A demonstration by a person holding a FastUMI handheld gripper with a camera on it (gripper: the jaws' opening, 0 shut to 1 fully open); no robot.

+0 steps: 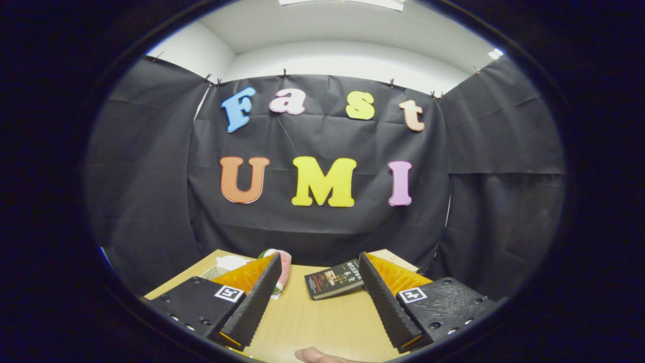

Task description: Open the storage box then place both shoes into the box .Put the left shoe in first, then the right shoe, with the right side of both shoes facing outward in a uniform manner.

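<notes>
My gripper [315, 307]: fingers wide apart, holding nothing, above table [322, 322]; book [333, 279] and pink-white item [283, 267] beyond; progress undeterminable.

Black cloth wall [322, 227] behind a wooden table [312, 322] — white ceiling [342, 30] above.

A staged recording booth inside a plain room is shown, not a lived-in home. Black cloth [322, 227] is hung as a wall at twelve o'clock and folded round at nine and three o'clock, pinned along its top edge with small clips [284, 73]. Above the cloth, bare white walls [342, 63] and a ceiling light [342, 3] are seen. A light wooden table [312, 317] is set at six o'clock.
</notes>
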